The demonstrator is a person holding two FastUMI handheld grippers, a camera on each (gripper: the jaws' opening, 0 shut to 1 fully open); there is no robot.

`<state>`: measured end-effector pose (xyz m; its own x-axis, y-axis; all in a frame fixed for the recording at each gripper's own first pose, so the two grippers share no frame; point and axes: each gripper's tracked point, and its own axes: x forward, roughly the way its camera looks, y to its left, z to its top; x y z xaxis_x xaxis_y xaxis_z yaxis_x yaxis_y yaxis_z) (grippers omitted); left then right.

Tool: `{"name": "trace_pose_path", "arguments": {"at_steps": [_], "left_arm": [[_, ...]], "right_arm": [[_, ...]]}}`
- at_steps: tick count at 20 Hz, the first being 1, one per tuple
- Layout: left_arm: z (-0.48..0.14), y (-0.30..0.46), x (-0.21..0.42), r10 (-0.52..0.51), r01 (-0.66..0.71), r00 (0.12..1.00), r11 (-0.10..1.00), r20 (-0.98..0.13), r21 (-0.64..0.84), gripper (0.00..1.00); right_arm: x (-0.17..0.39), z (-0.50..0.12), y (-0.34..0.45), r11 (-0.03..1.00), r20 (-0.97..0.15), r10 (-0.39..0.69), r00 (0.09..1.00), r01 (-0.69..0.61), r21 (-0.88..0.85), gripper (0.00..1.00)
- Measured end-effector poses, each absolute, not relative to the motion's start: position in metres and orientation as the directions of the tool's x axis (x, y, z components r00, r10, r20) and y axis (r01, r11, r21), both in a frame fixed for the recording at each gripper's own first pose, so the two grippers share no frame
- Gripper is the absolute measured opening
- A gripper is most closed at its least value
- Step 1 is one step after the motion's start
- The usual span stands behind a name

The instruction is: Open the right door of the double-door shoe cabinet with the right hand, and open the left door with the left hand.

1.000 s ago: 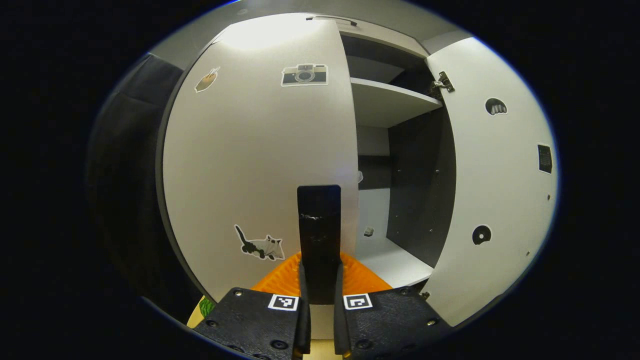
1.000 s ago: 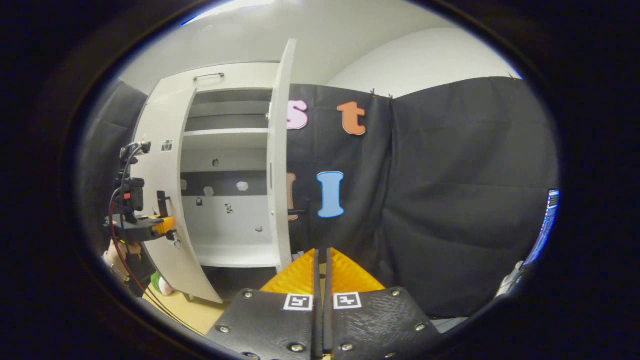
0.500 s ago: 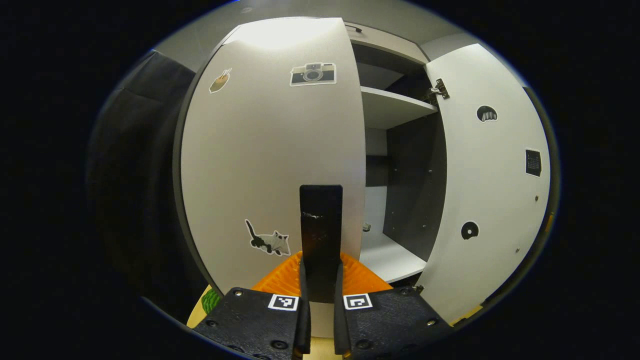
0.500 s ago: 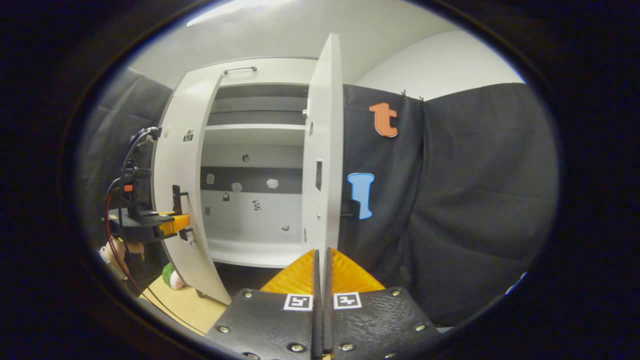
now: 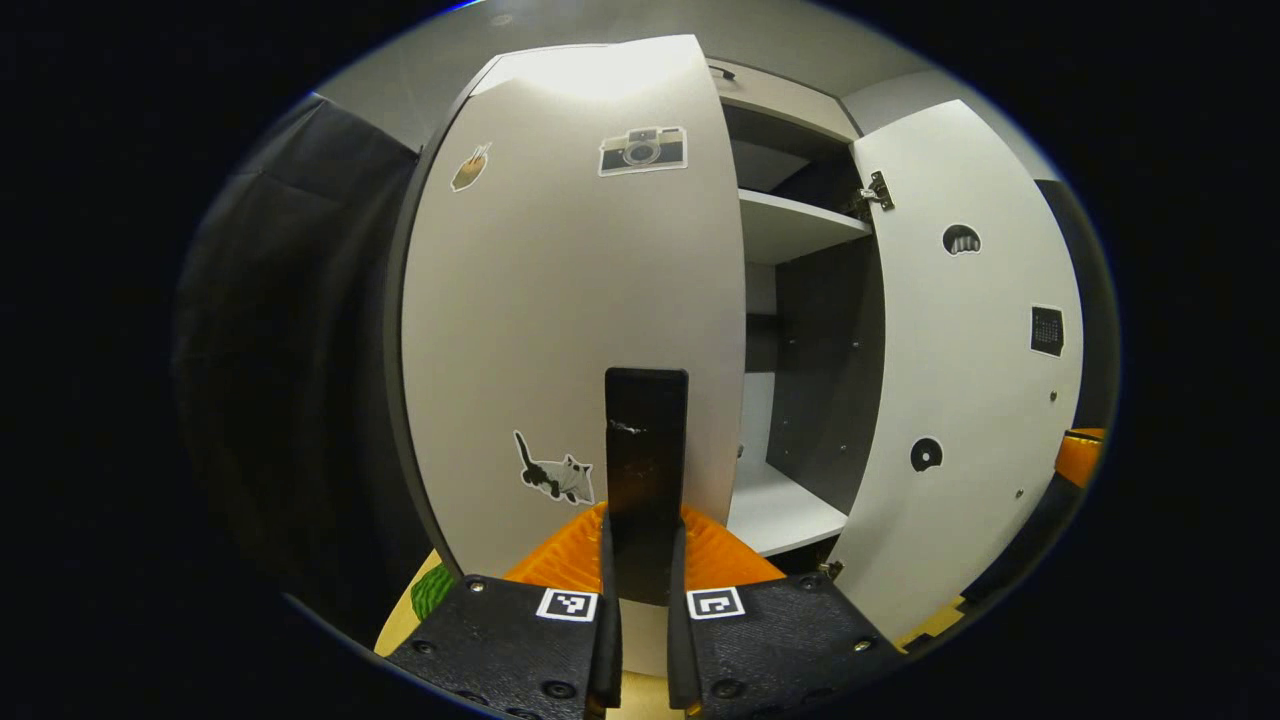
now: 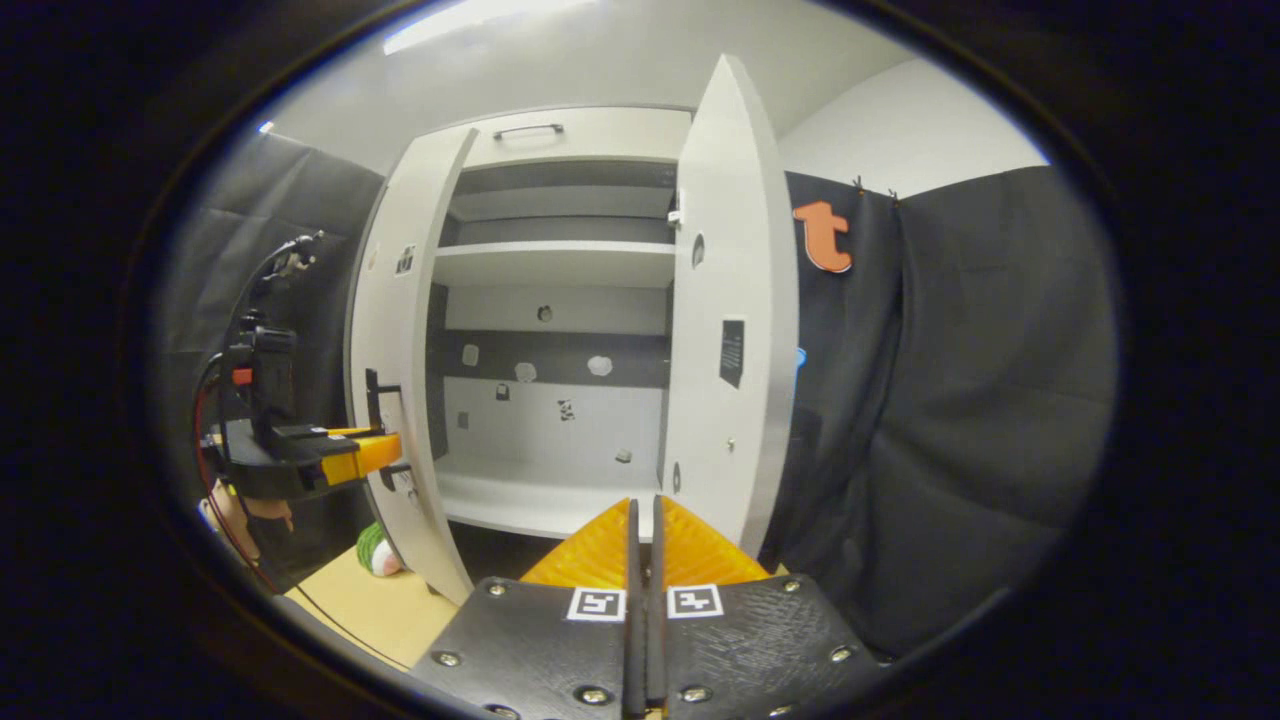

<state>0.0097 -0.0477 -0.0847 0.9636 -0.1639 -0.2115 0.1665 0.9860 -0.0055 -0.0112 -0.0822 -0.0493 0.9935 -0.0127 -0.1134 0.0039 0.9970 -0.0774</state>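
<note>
The white shoe cabinet [image 6: 560, 265] stands with both doors swung out. The left door [image 5: 560, 300] carries a camera sticker and a cat sticker. Its black upright handle [image 5: 645, 450] sits between the fingers of my left gripper [image 5: 645, 520], which is shut on it. In the right gripper view the left gripper [image 6: 395, 448] hangs at that same handle [image 6: 375, 395] on the left door [image 6: 400, 330]. The right door [image 6: 730, 330] stands wide, its inner face [image 5: 960, 370] towards the left gripper view. My right gripper [image 6: 645, 505] is shut on nothing, a short way in front of the right door.
Inside the cabinet are a white shelf [image 6: 555, 265] and a white floor board [image 6: 530, 500], with small stickers on the back panel. A green striped ball [image 6: 375, 550] lies on the wooden floor by the left door. Black cloth [image 6: 960, 400] hangs to the right.
The left door has swung further out with my left gripper on its handle. The right gripper view has turned left, so the cabinet now sits in the middle; that gripper stays shut.
</note>
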Motion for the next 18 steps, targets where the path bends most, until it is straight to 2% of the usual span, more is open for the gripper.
{"name": "trace_pose_path", "arguments": {"at_steps": [18], "left_arm": [[-0.078,-0.015,-0.030,-0.129,0.125,0.969,0.992,-0.210,-0.032,0.18]], "right_arm": [[0.023,-0.062,-0.019,0.986,-0.140,0.161,0.977,-0.166,-0.025,0.01]]}}
